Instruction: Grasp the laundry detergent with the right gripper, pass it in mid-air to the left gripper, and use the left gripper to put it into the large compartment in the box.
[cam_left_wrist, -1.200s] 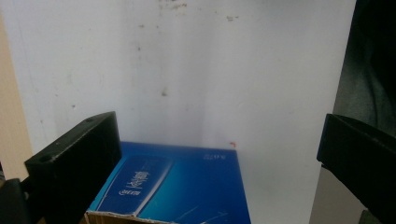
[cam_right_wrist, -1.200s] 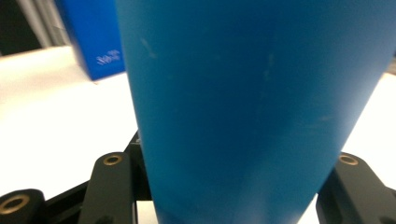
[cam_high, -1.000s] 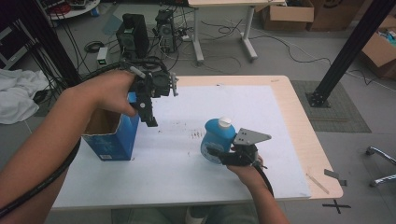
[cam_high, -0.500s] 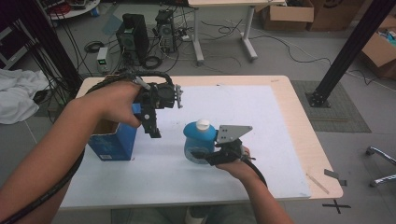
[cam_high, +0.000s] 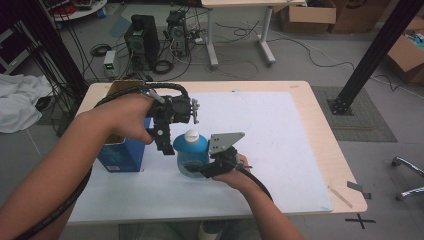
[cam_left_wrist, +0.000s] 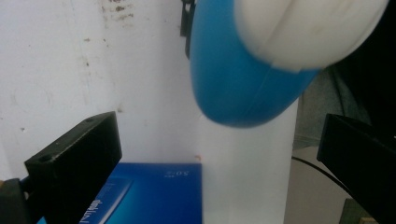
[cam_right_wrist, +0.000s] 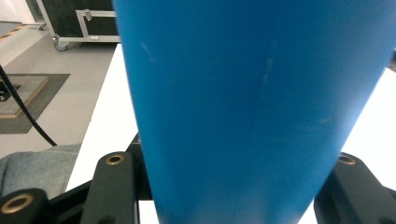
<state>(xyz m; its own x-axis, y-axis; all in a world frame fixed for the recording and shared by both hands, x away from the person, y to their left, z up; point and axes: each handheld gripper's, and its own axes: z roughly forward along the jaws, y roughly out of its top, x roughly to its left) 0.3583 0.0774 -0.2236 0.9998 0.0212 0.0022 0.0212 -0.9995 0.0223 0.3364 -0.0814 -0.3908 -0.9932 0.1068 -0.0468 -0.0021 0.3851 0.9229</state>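
A blue bottle (cam_high: 190, 152) with a white cap (cam_high: 191, 135) is held upright just above the white mat, my right gripper (cam_high: 199, 169) shut on its lower body. The right gripper view has the bottle's blue wall (cam_right_wrist: 247, 107) wedged between the two black jaws. My left gripper (cam_high: 162, 141) hangs jaws-down right beside the bottle's left shoulder, open. In the left gripper view the bottle (cam_left_wrist: 238, 79) and its cap (cam_left_wrist: 303, 28) sit close ahead between the widely spread jaws, touching neither.
A blue carton (cam_high: 122, 152) with an open top stands on the mat's left side, just left of the bottle, also seen as a blue carton (cam_left_wrist: 149, 191). The white mat (cam_high: 280, 140) covers most of the wooden table (cam_high: 325, 130).
My right gripper has carried the bottle leftward across the mat toward the carton. The left gripper has shifted right and down to the bottle's cap.
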